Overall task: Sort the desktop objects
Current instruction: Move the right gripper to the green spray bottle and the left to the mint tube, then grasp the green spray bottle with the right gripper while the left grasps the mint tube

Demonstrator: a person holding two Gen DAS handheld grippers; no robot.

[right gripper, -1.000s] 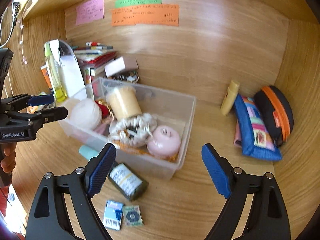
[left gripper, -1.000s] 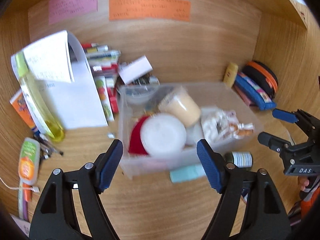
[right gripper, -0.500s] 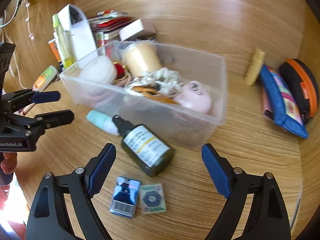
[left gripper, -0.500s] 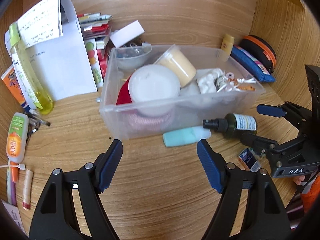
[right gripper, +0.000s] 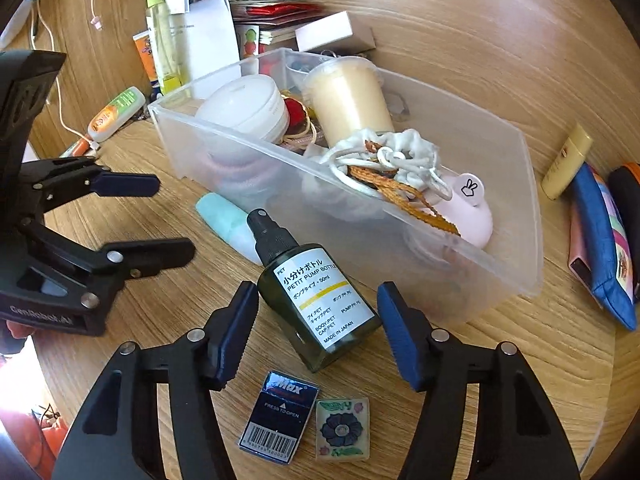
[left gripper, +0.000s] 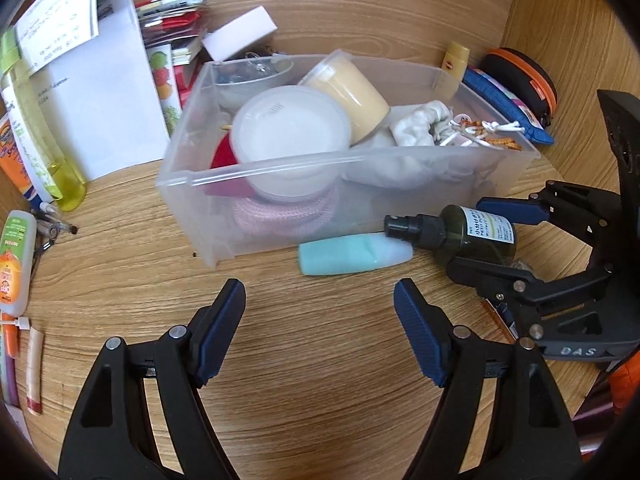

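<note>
Right wrist view: the right gripper (right gripper: 316, 320) stands wide apart, its blue pads on either side of a dark green spray bottle (right gripper: 316, 300) lying on the wooden desk (right gripper: 500, 360), not visibly touching it. The bottle's white label reads "PETIT PUMP BOTTLE", "50ml" and "MADE IN JAPAN", with Japanese characters above. Just below it lie a blue "Max" staple box (right gripper: 280, 418) marked "PRESS TO OPEN" and a small flower-printed tile (right gripper: 342, 428). A mint tube (right gripper: 228, 224) lies between the bottle's black pump head and the clear plastic bin (right gripper: 500, 280), which holds a white jar (right gripper: 248, 106) and a cream cup (right gripper: 348, 100). The left gripper (left gripper: 320, 320) hovers wide open and empty above bare desk just short of the bin; its body reads "GenRobot.AI".
</note>
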